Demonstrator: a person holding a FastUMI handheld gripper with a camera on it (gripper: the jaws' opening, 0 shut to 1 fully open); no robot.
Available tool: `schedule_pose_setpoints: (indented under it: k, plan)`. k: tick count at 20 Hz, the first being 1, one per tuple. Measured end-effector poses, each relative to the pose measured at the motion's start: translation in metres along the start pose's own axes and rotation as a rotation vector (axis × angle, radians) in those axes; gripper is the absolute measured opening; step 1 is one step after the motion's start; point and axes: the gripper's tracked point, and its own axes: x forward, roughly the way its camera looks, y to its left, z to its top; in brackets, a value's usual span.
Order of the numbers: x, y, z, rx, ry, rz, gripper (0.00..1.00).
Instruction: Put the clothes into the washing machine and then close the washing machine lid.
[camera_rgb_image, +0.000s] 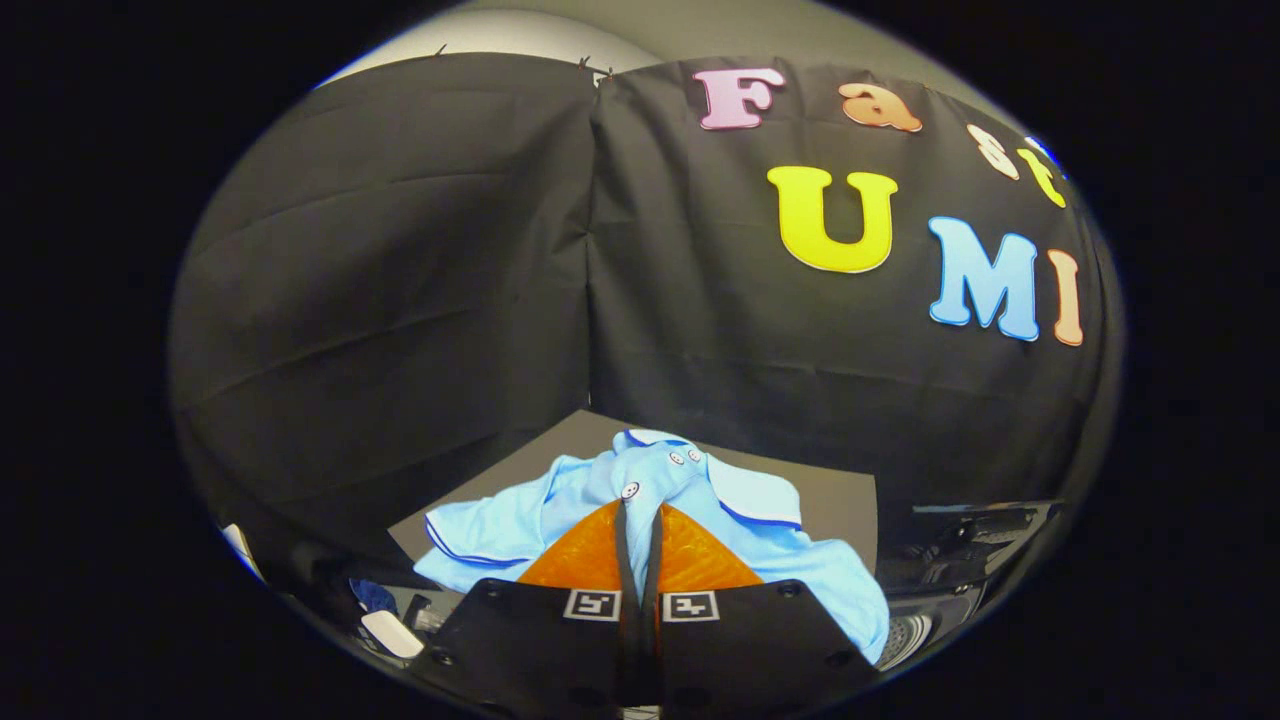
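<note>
Gripper (640, 520): fingers pressed together, pinching the shirt (690, 490) at its button placket. Shirt: light blue, bunched, hanging over the fingers, above the dark table (830, 500). Washer drum (905, 635): low, right of the fingers. Advice: keep the pinch firm; carry the shirt fully over the drum before release.

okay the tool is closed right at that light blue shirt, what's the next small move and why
Probably open the tool a little. Its fingers are pressed together with almost no gap, tips at the buttoned placket of the light blue polo shirt lying on the dark flat surface; whether any cloth is pinched between them cannot be told. Opening would let it take a fold before lifting toward the washing machine.
</note>
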Motion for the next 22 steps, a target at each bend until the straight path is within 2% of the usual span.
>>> schedule_pose_setpoints:
  k: [6,10,12,18,22]
  plan:
    - [-0.029,0.002,0.066,0.002,-0.119,0.02,0.01]
    - [-0.063,0.017,0.119,0.053,-0.215,0.085,0.01]
    - [-0.073,0.017,0.139,0.044,-0.245,0.093,0.01]
    - [-0.082,0.01,0.139,0.043,-0.251,0.075,0.01]
    - [-0.095,-0.02,0.139,0.051,-0.257,0.039,0.01]
